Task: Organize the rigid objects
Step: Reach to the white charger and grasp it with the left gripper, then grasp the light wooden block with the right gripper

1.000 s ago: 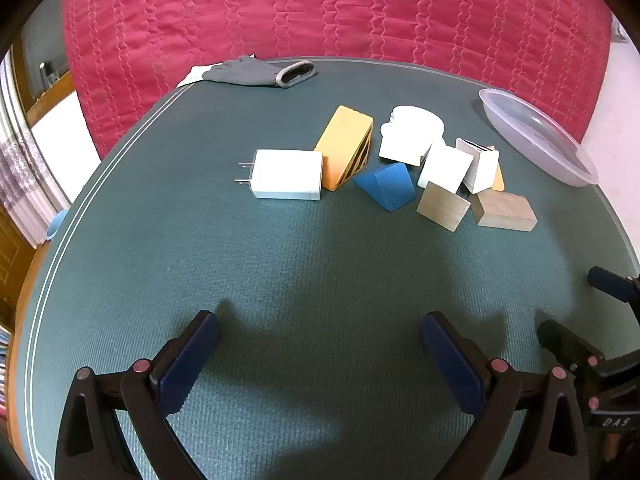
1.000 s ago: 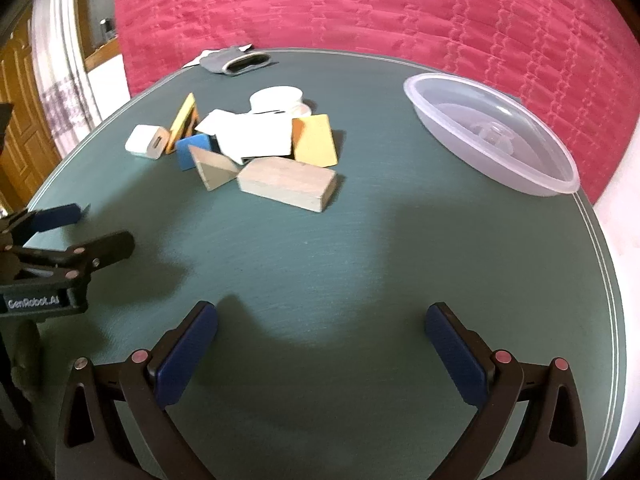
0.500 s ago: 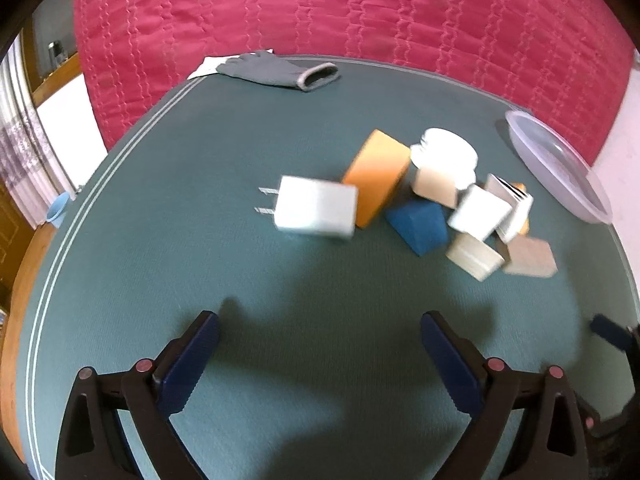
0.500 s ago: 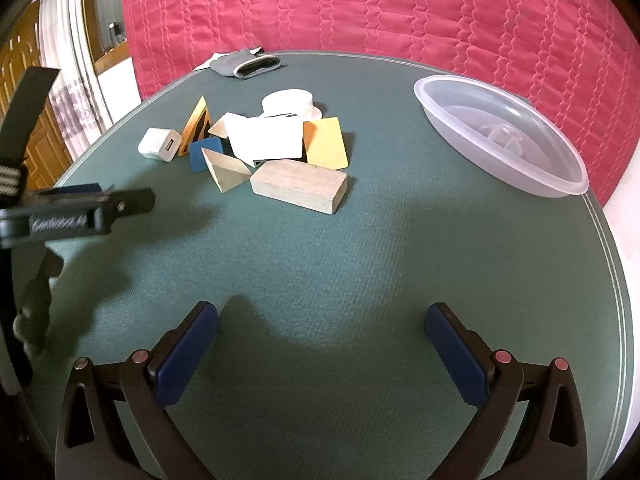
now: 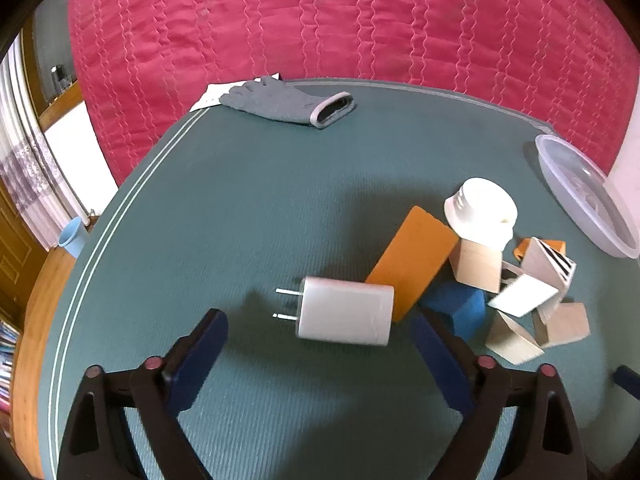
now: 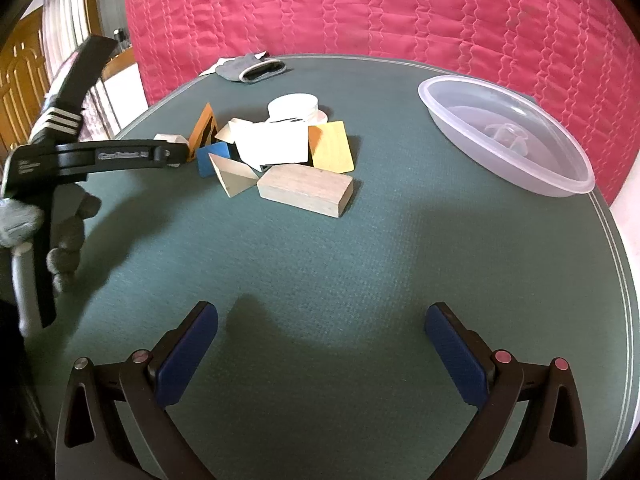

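Your left tongs (image 5: 318, 354) were closing with nothing clamped — the white charger (image 5: 345, 316) lay just ahead on the table (image 5: 248, 208), touching the orange block (image 5: 412, 258) beside the heap. Your right tongs (image 6: 320, 350) stood apart over bare cloth, well short of the clear bowl (image 6: 504, 136).

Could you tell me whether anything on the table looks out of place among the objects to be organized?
Yes: a grey fabric work glove lies alone at the far edge of the green table, soft amid rigid items. The clear plastic bowl holds none of them.
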